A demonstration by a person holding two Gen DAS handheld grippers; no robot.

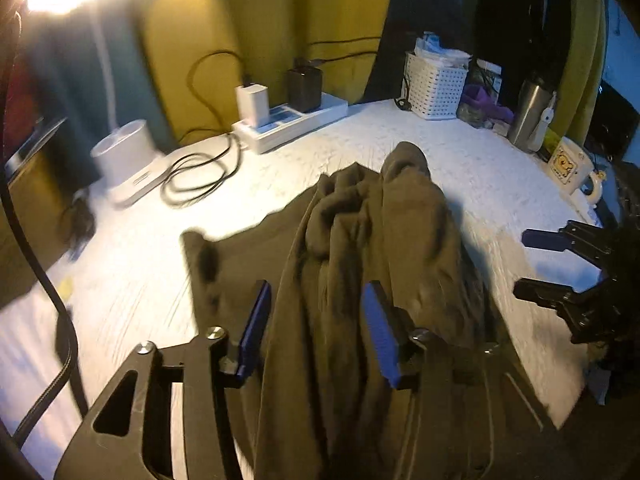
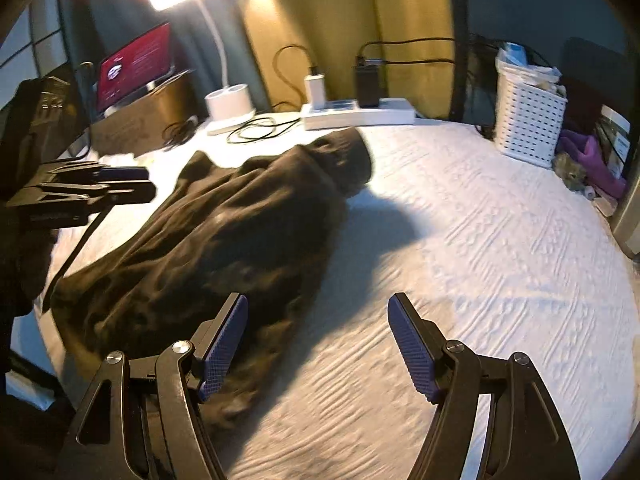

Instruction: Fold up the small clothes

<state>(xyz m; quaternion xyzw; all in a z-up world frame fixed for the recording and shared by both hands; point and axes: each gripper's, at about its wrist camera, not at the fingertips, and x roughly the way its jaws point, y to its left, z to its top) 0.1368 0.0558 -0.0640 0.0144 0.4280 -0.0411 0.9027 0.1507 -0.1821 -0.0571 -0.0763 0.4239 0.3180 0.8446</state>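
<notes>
A dark olive-brown garment (image 1: 360, 248) lies bunched on the white textured tabletop (image 1: 480, 168). In the left wrist view my left gripper (image 1: 316, 316) is open, its blue pads (image 1: 378, 332) either side of the garment's near end, with cloth running between and under them. In the right wrist view the garment (image 2: 224, 232) stretches from near left to the far middle. My right gripper (image 2: 318, 340) is open and empty above the tabletop (image 2: 480, 260), its left pad (image 2: 222, 344) over the garment's near edge. Each gripper shows in the other's view, the right (image 1: 560, 268), the left (image 2: 120, 184).
Along the far edge stand a white lamp base (image 1: 124, 156), coiled black cables (image 1: 200, 176), a white power strip with chargers (image 1: 288, 120), a white basket (image 1: 436, 84), a steel flask (image 1: 532, 112) and a mug (image 1: 568, 166). A red laptop screen (image 2: 136, 64) sits far left.
</notes>
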